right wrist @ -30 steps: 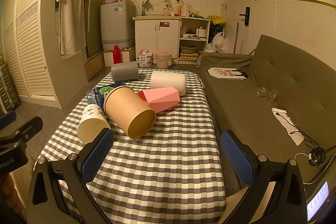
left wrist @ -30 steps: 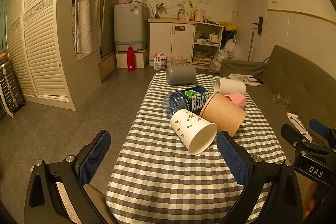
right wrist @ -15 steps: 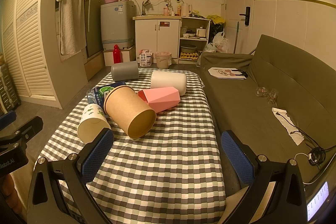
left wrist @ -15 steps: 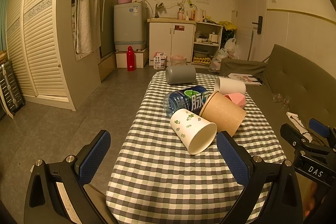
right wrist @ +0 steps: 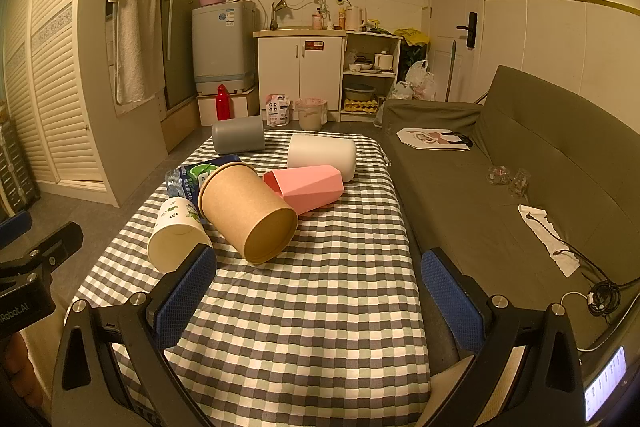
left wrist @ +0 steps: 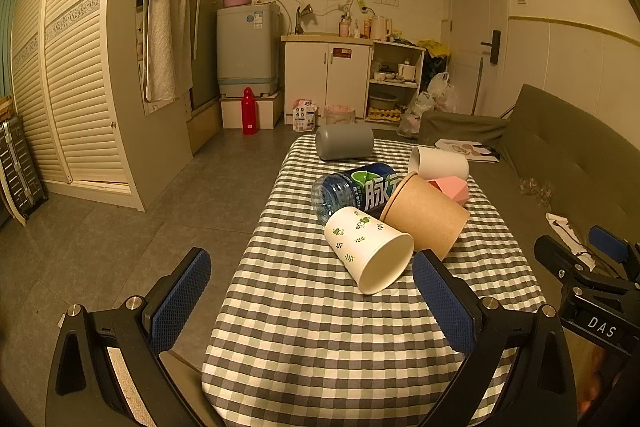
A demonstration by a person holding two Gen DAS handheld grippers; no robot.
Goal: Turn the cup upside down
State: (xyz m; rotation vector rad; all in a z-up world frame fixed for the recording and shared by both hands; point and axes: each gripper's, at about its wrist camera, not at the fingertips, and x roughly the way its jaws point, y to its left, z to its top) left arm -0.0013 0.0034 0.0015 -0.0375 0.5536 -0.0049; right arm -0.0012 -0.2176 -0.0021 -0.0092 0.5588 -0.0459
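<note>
Several cups lie on their sides on a checked tablecloth [left wrist: 320, 327]. A white paper cup with green leaves [left wrist: 366, 247] [right wrist: 176, 229] lies nearest, mouth toward me. A brown paper cup [left wrist: 426, 215] [right wrist: 250, 213] lies beside it. Behind them lie a pink faceted cup [right wrist: 306, 187], a white cup [right wrist: 322, 155] and a grey cup [left wrist: 344, 141] [right wrist: 238, 134]. My left gripper [left wrist: 310, 297] is open and empty, short of the white leaf cup. My right gripper [right wrist: 318, 291] is open and empty, short of the brown cup.
A blue plastic bottle [left wrist: 354, 189] lies on its side behind the paper cups. A grey-green sofa [right wrist: 520, 163] runs along the table's right side. The tiled floor [left wrist: 140, 227] lies to the left. Cabinets and a washing machine [right wrist: 224, 47] stand far behind.
</note>
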